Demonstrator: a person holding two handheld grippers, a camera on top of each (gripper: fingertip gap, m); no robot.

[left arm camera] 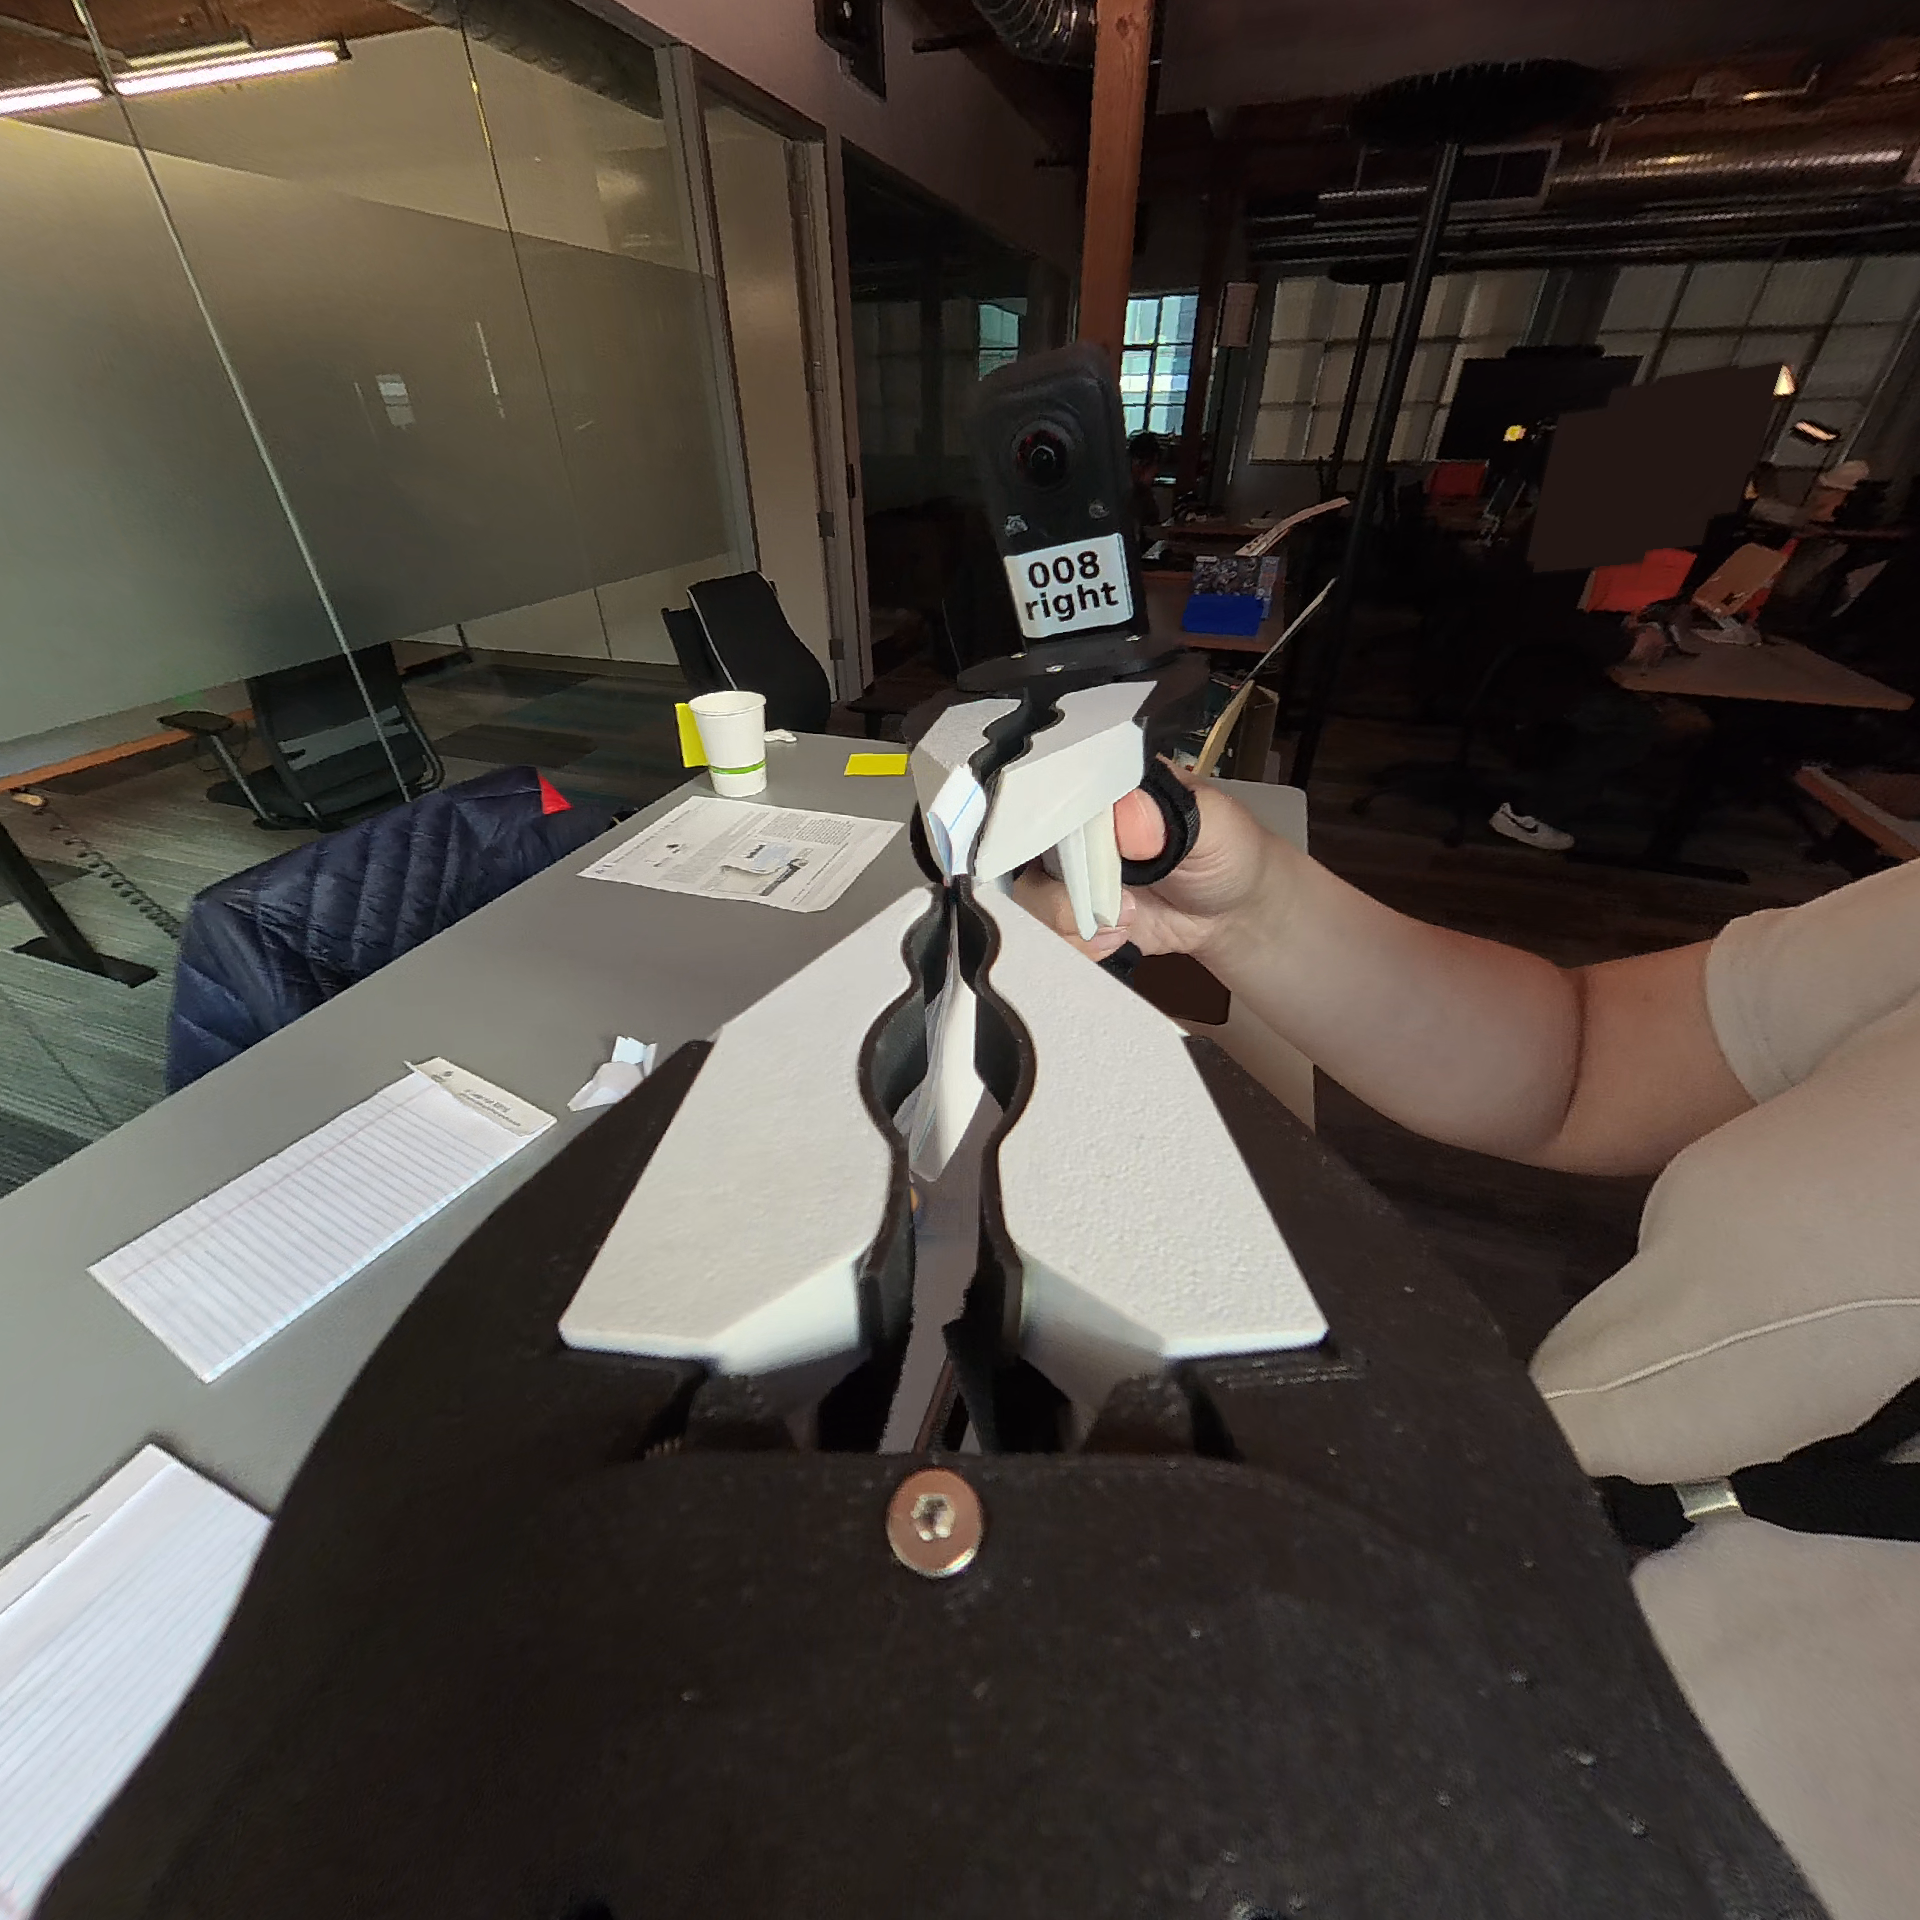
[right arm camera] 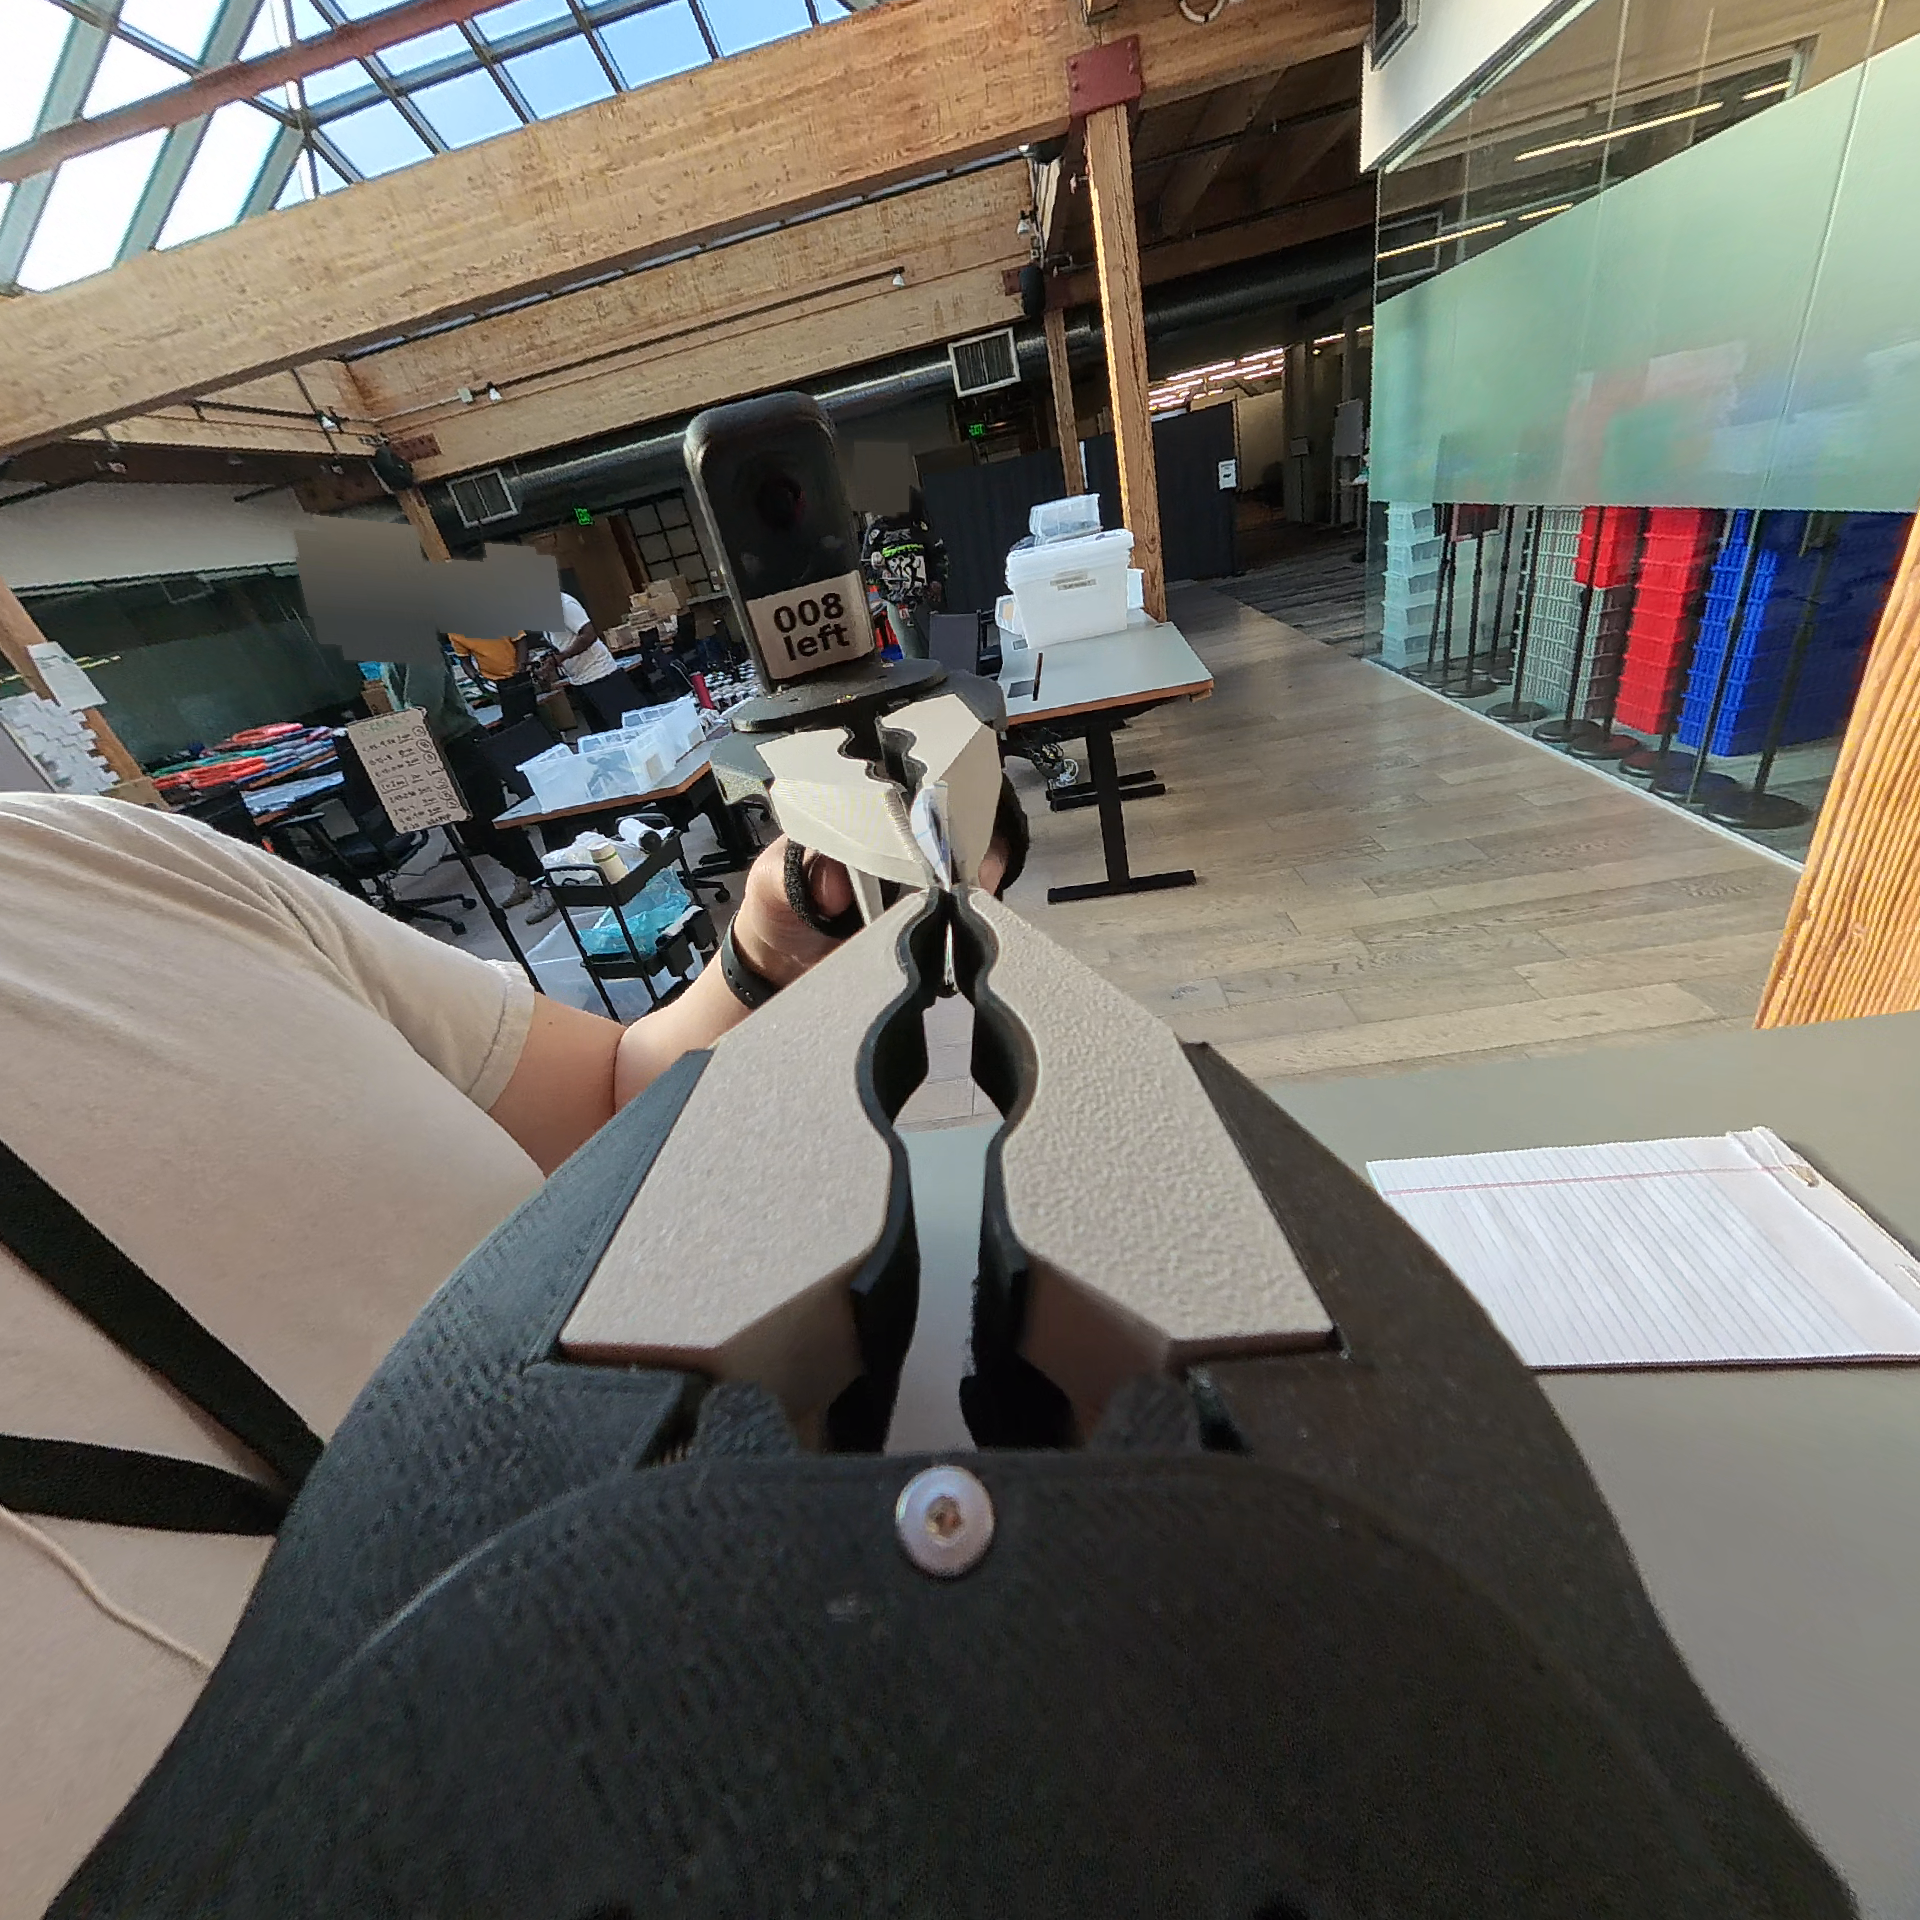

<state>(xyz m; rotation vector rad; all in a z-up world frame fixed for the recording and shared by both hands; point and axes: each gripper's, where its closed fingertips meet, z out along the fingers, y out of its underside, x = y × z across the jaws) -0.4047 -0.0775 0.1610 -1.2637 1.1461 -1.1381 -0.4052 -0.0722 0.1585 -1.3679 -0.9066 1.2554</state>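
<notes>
My left gripper [left arm camera: 951,885] is shut on a folded piece of white lined paper [left arm camera: 948,1060], which runs back between its fingers. My right gripper [left arm camera: 971,831] faces it tip to tip, held by a hand, and is shut on the far end of the same paper [left arm camera: 953,821]. In the right wrist view my right gripper [right arm camera: 948,902] is shut on a thin edge of the paper [right arm camera: 950,951]. The left gripper [right arm camera: 928,831] opposite pinches the other end. Both are held in the air above a grey table [left arm camera: 499,997].
On the table lie a lined notepad [left arm camera: 312,1216], a second pad [left arm camera: 94,1662], a printed sheet [left arm camera: 748,852], a paper cup [left arm camera: 730,740], yellow sticky notes [left arm camera: 876,765] and a paper scrap [left arm camera: 613,1070]. A navy jacket [left arm camera: 343,914] hangs at the table's left edge.
</notes>
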